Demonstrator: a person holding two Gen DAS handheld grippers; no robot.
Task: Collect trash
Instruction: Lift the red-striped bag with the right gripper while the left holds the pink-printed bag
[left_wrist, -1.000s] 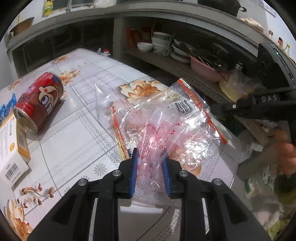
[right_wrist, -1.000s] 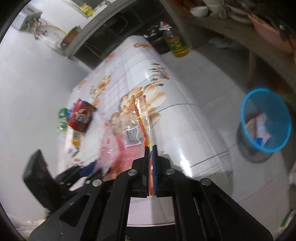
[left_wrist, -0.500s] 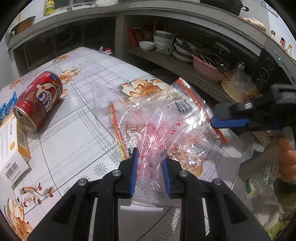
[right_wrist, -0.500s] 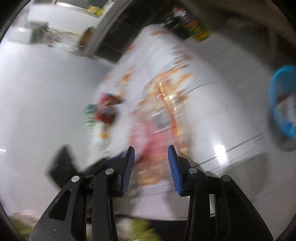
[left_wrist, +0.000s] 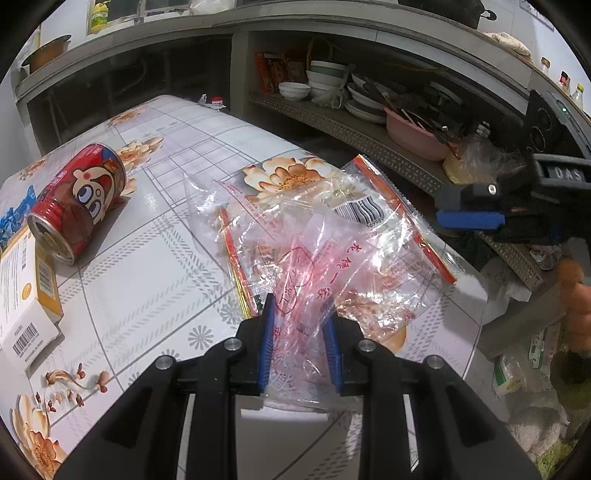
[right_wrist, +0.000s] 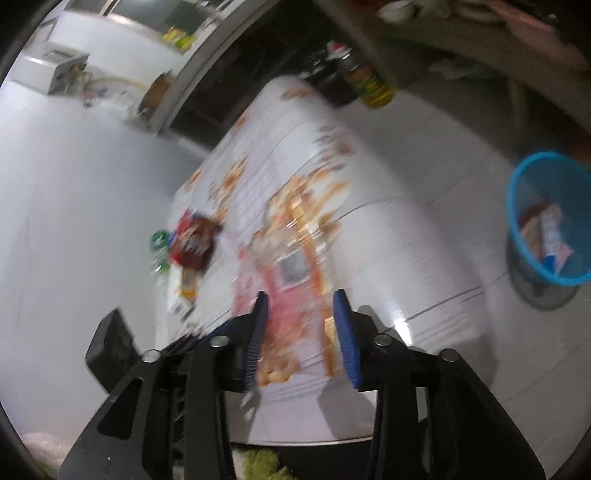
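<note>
Two fingers (left_wrist: 266, 332) flanking plastic bag (left_wrist: 314, 266)

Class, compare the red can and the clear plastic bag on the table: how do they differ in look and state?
The red can is rigid, opaque and lies loose on its side; the clear plastic bag is limp, see-through, crumpled, and pinched at one end by the left tongs. Both rest on the flowered table.

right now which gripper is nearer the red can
Left. The left gripper, clamped on the plastic bags, sits on the can's side of the table; the right gripper hangs open past the bags' far edge.
</note>
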